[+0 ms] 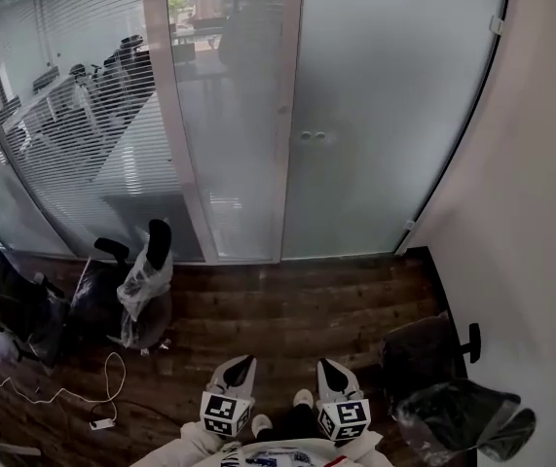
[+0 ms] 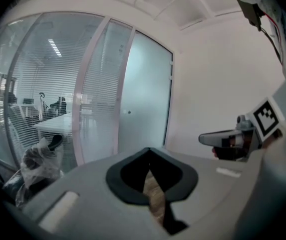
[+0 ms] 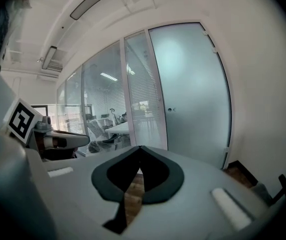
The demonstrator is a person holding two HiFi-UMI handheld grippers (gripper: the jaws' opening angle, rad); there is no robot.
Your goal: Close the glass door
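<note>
- Glass door [image 1: 385,115], frosted, stands upright in the far partition, well apart from both grippers and straight ahead of them across the wood floor [image 1: 297,305].
- Long axis of the door: vertical. Two hinge clips sit on its right edge next to the white wall [image 1: 540,212]. The free edge lies left, against the frame post [image 1: 290,115].
- Door handle [image 1: 312,136] is a small round fitting close to the free edge, about mid-height.
- The leaf appears to lie in line with the partition. Whether it is fully latched cannot be told from these views.
- Left gripper [image 1: 241,361]: jaws pressed together, nothing between them; only floor shows through the slit in the left gripper view.
- Right gripper [image 1: 328,365]: jaws pressed together, likewise empty.
- Both grippers are held low and close to the body, side by side, pointing toward the door.
- Judgement: the handle lies almost directly ahead of the right gripper and somewhat to the right of the left one, so the right hand has the straighter line to it.
- Judgement: any closing push needs to land near the handle edge, away from the hinges.
- Plastic-wrapped chair [image 1: 141,290] stands left of the path and another chair [image 1: 453,397] stands right, neither between the grippers and the door.
</note>
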